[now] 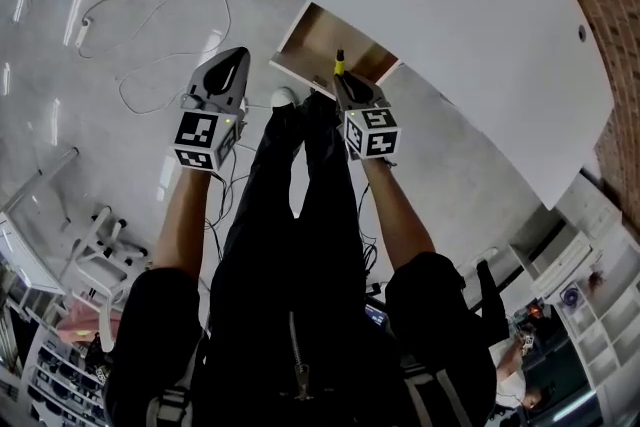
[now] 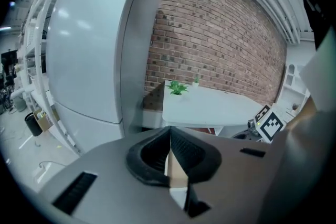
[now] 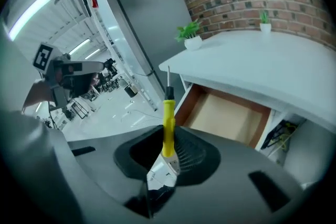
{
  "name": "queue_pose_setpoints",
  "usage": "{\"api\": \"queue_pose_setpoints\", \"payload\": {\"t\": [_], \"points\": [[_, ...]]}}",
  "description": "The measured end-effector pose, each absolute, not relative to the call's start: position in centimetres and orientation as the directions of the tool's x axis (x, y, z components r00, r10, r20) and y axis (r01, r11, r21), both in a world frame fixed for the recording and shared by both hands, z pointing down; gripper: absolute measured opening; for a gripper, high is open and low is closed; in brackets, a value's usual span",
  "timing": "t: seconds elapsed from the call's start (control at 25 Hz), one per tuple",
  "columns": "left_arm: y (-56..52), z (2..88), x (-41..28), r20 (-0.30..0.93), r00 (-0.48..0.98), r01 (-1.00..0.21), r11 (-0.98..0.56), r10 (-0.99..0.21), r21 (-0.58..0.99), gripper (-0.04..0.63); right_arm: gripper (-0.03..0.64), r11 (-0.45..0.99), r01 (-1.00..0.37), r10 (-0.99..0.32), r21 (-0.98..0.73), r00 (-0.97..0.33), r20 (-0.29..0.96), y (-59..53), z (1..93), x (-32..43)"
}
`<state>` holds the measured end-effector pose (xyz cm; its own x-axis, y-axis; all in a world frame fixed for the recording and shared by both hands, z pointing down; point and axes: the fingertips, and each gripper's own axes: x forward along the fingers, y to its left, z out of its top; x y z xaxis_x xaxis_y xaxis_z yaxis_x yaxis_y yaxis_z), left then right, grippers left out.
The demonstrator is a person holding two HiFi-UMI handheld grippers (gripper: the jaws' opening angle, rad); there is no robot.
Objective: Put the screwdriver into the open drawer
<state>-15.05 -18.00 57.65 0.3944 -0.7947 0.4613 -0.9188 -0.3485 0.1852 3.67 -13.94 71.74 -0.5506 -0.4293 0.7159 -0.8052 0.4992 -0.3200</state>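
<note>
Yellow-handled, thin-shafted screwdriver (image 3: 168, 118) sits clamped by its handle in the jaws of the right gripper (image 3: 169, 152), its metal tip pointing away from the gripper. It is outside the light wooden drawer (image 3: 226, 115), which stands pulled open under the white desk (image 3: 262, 65). In the head view the screwdriver's tip shows against the drawer's front edge. The left gripper (image 2: 169, 157) is held apart to the side over the pale floor, its jaws closed together with nothing between them. A small green plant (image 3: 189, 34) stands on the desk near the brick wall (image 2: 220, 44).
</note>
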Motion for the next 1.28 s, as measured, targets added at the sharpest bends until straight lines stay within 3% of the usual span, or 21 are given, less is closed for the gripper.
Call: {"api": "queue_pose_setpoints", "payload": {"t": [0.36,0.76,1.0,1.28], "points": [[-15.2,62.3,-17.0,0.52,0.36,-0.933,-0.307,-0.775,0.188,0.025,0.077,0.482,-0.845,-0.329,-0.23,-0.418,0.847,-15.6,83.4,4.6],[-12.6,66.5,-19.4,0.588,0.317,-0.948,-0.255,-0.745,0.188,0.025,0.078,0.671,-0.702,-0.046,-0.239,-0.361,0.931,-14.6,92.6,2.9],[-11.4,68.0,-20.3,0.624,0.3,-0.954,-0.23,-0.722,0.192,0.025,0.078,0.735,-0.649,0.032,-0.197,-0.257,0.966,-14.5,95.5,4.0],[-11.1,69.0,-20.7,0.632,0.292,-0.956,-0.219,-0.718,0.194,0.025,0.08,0.77,-0.598,0.095,-0.225,-0.241,0.966,-14.3,97.7,3.6]]}}
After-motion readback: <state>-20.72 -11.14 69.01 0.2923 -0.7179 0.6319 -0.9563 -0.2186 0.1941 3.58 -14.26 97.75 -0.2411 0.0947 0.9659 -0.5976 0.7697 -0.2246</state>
